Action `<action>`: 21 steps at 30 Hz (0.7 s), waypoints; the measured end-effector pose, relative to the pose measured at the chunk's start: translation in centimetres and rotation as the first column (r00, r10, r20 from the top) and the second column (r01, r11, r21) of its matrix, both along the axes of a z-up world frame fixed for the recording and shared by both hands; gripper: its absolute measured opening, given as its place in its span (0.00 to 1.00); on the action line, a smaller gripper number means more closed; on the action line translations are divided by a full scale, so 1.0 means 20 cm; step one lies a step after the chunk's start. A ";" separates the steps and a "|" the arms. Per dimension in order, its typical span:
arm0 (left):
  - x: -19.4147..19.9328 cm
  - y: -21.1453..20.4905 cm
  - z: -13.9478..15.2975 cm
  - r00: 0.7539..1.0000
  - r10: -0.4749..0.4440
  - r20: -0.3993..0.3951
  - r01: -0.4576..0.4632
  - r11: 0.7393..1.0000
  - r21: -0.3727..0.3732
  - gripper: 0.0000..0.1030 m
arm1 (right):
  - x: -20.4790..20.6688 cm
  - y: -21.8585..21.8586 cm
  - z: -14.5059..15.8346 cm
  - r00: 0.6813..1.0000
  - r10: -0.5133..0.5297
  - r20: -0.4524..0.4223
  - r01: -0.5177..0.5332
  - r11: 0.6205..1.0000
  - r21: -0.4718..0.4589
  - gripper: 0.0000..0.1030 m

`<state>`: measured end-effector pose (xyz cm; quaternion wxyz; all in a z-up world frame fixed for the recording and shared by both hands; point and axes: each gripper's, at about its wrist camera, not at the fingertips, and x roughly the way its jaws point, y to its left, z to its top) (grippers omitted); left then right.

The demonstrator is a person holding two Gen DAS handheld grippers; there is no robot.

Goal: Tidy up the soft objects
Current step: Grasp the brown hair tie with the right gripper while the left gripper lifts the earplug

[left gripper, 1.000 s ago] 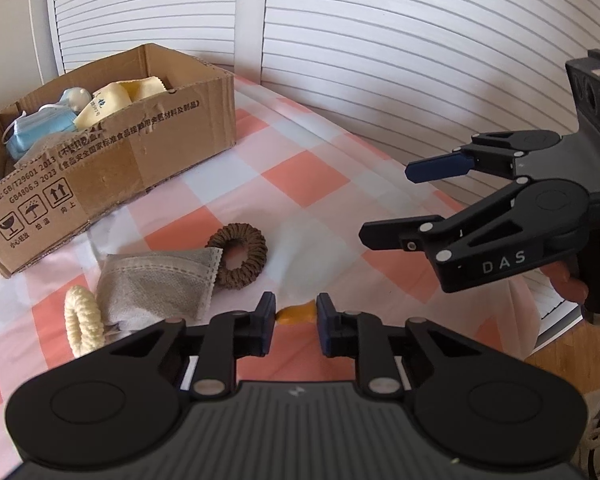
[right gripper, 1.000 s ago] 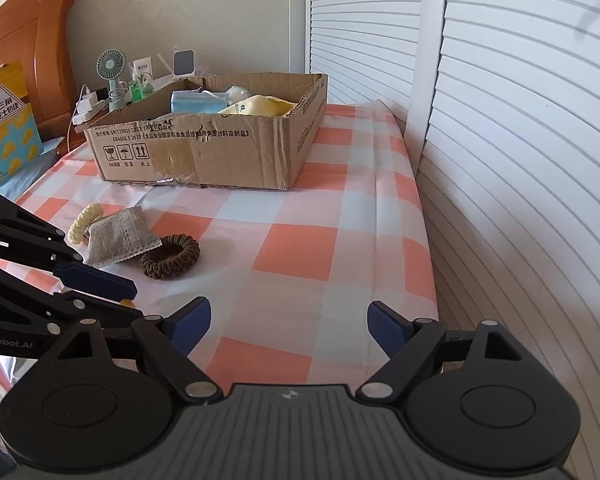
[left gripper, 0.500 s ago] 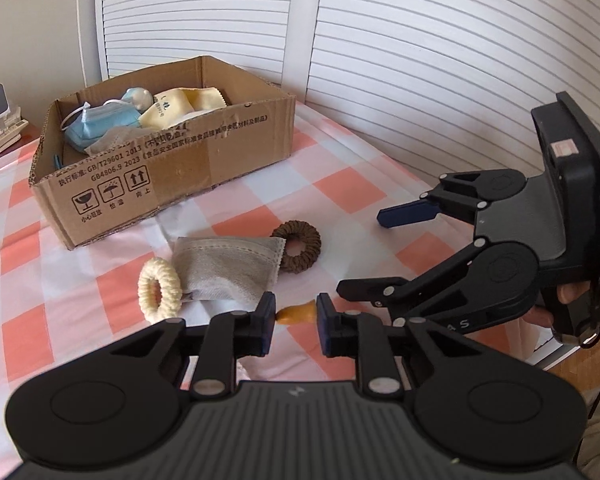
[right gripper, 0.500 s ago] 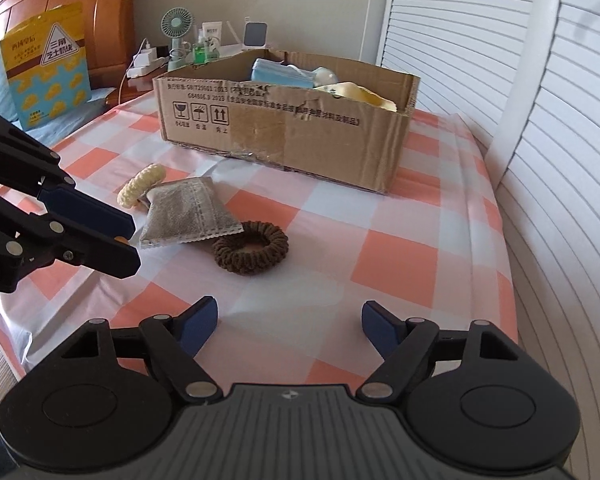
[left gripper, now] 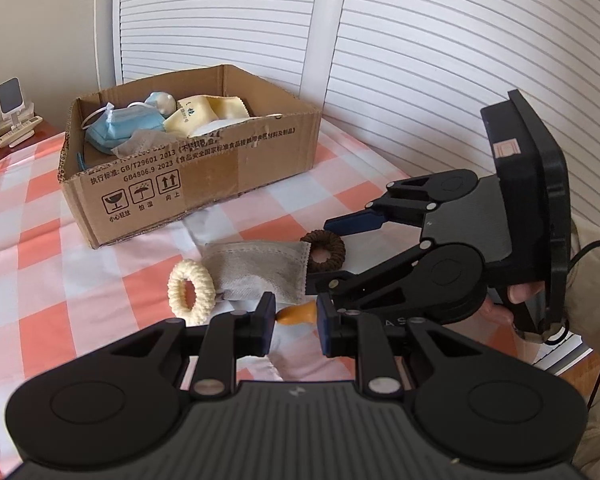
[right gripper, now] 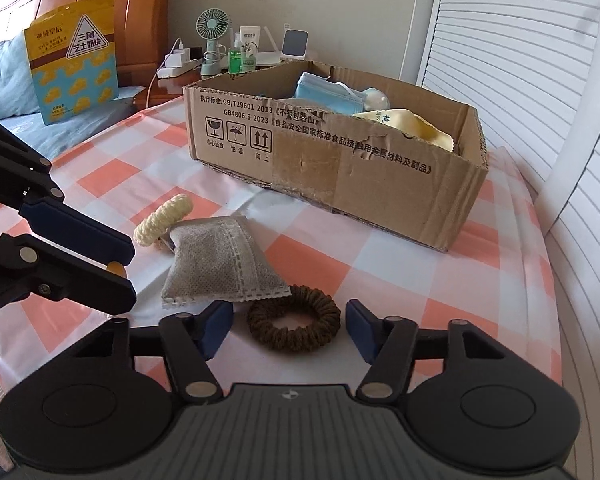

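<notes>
A salmon-and-white checked cloth (right gripper: 380, 264) covers the tabletop. On it lie a dark brown scrunchie (right gripper: 294, 322), a grey speckled pouch (right gripper: 220, 266) with white stitched edges, and a cream knitted ring (right gripper: 162, 220). The tan cardboard box (right gripper: 340, 164), printed in black, holds a pale blue mask (right gripper: 324, 90) and a yellow cloth (right gripper: 404, 126). Both claws are black with blue pads (right gripper: 216, 328).

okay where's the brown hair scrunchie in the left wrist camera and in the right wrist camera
Left wrist: the brown scrunchie lies right of centre, by the grey pouch's right end, partly behind the right gripper.
Right wrist: the same scrunchie lies low in the middle, between the right gripper's open fingers, at the pouch's near corner.
Shared landmark: the cardboard box stands beyond it in both.
</notes>
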<state>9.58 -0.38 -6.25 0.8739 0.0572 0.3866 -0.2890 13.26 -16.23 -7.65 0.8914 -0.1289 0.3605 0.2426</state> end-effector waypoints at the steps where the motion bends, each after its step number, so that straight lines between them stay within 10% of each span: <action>1: 0.00 0.00 0.00 1.000 0.000 0.001 0.000 1.000 -0.001 0.20 | 0.00 0.00 0.00 1.000 0.001 -0.001 -0.001 1.000 0.001 0.55; 21: -0.05 0.00 0.07 0.999 -0.010 0.039 0.009 1.000 0.018 0.20 | -0.14 -0.14 0.13 0.995 -0.091 0.047 0.093 0.994 -0.057 0.46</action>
